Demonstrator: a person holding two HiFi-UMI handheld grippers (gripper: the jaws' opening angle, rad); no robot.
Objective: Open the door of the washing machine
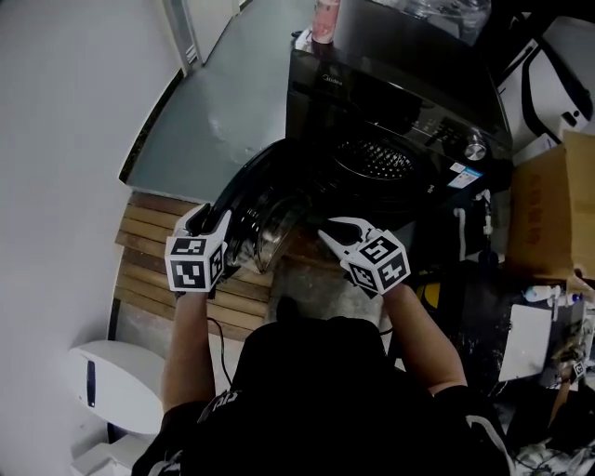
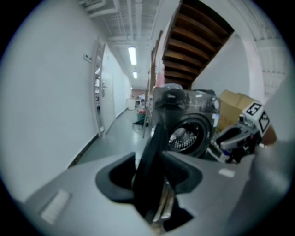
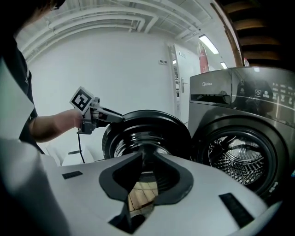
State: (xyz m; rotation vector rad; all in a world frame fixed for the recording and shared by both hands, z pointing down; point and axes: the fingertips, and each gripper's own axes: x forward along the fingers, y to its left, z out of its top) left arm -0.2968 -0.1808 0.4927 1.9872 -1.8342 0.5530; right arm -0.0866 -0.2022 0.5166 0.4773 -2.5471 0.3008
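Note:
A dark front-loading washing machine [image 1: 390,102] stands with its drum opening [image 1: 376,158] uncovered. Its round glass door [image 1: 260,204] is swung out to the left. My left gripper [image 1: 216,223] is at the door's outer rim. In the left gripper view the door [image 2: 154,152] runs edge-on between the jaws, which are closed on its rim. My right gripper [image 1: 333,232] hovers in front of the opening, slightly open, with nothing between its jaws. The right gripper view shows the door [image 3: 147,133], the drum [image 3: 237,156] and my left gripper [image 3: 117,117] at the rim.
A cardboard box [image 1: 548,214] and clutter stand right of the machine. A wooden slat platform [image 1: 149,232] lies under the door. A white wall runs along the left, with a white appliance [image 1: 112,381] at the lower left. A pink bottle [image 1: 325,20] stands on the machine.

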